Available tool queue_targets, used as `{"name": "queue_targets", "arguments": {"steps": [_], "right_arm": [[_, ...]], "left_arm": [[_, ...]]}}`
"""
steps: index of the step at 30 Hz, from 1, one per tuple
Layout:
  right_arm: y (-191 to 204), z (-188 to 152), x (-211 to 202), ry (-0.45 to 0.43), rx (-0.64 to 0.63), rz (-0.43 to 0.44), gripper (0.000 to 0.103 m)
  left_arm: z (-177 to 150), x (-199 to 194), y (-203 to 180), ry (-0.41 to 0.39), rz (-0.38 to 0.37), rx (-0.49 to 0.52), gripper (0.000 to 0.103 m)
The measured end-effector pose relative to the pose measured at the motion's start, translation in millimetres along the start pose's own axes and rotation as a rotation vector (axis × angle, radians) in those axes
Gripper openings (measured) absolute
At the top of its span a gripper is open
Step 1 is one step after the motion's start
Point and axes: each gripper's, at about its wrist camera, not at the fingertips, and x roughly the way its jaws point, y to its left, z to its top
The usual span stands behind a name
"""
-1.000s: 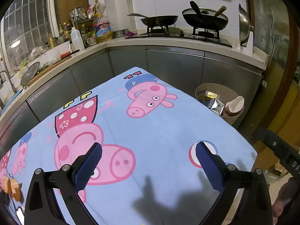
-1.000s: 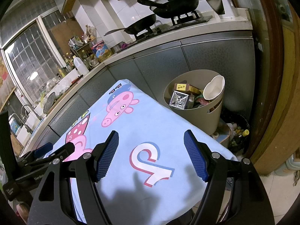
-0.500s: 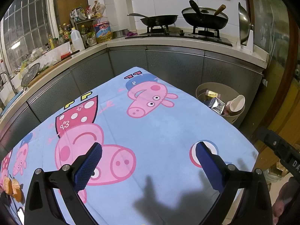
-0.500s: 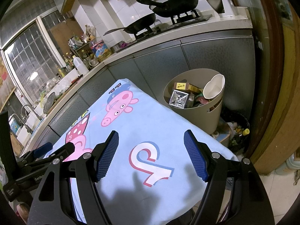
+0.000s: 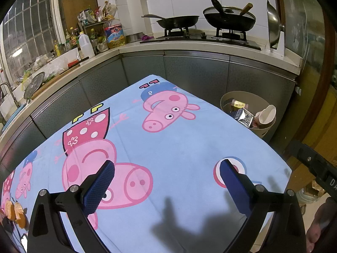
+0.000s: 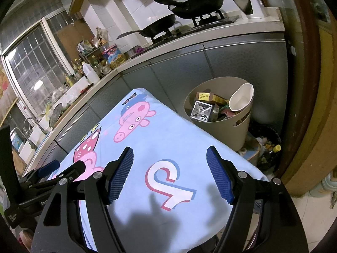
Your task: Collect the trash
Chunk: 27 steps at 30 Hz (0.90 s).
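Both my grippers are hanging wide with nothing in them: left gripper [image 5: 166, 181], right gripper [image 6: 170, 175], over the cartoon-print surface [image 5: 189, 143]. Trash bin [image 6: 219, 113] sits mid-right of the right view, stuffed with cartons and a paper cup [image 6: 242, 98].

- Two black pans [image 5: 179, 20] side by side on the stove [image 5: 202, 38].
- Oil jug [image 5: 114, 34] and bottles [image 5: 69, 40] on the counter [image 5: 210, 47].
- Cartoon-pig cloth [image 5: 168, 147].
- Barred window [image 6: 31, 67].
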Motion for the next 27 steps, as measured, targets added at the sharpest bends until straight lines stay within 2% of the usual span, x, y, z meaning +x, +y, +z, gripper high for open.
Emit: {"name": "queue_targets", "arguments": {"steps": [27], "right_arm": [[-0.3,-1.0,0.2,0.002,0.001,-0.001,0.071]], "left_arm": [[-2.6,1.1,2.1,0.002,0.003,0.011,0.099]]}}
